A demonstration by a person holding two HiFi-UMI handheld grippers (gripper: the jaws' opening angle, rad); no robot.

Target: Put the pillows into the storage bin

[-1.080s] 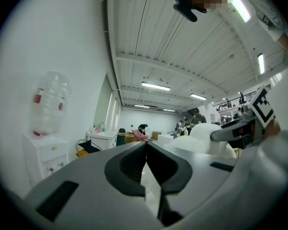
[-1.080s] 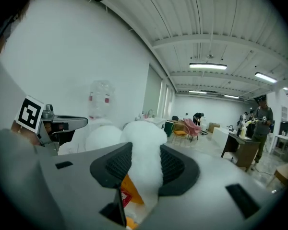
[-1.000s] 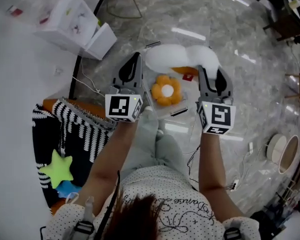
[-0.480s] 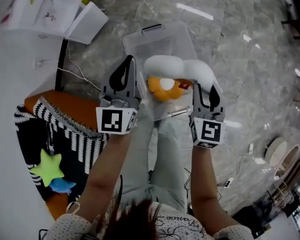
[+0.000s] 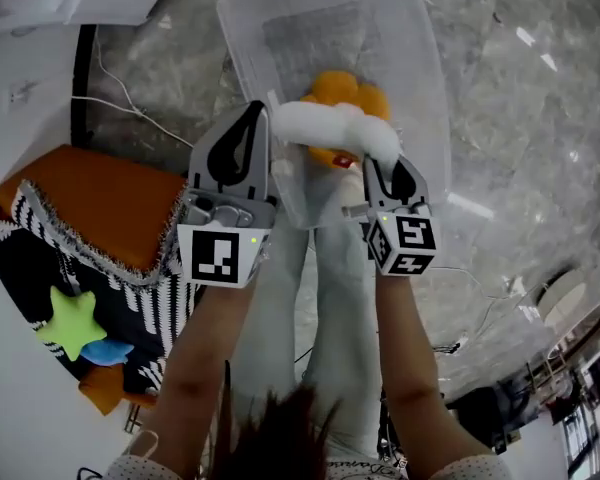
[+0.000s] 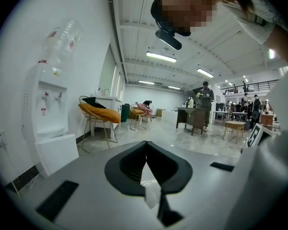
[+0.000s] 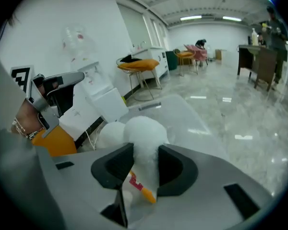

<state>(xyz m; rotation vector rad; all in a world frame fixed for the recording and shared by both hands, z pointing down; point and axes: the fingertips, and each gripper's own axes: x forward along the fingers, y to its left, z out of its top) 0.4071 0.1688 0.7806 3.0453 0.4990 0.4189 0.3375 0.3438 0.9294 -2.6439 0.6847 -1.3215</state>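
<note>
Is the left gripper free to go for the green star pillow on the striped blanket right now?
Probably not yet. The left gripper is shut on the white pillow over the storage bin. The green star pillow itself lies uncovered.

The pillow is white, the cushion orange.
</note>
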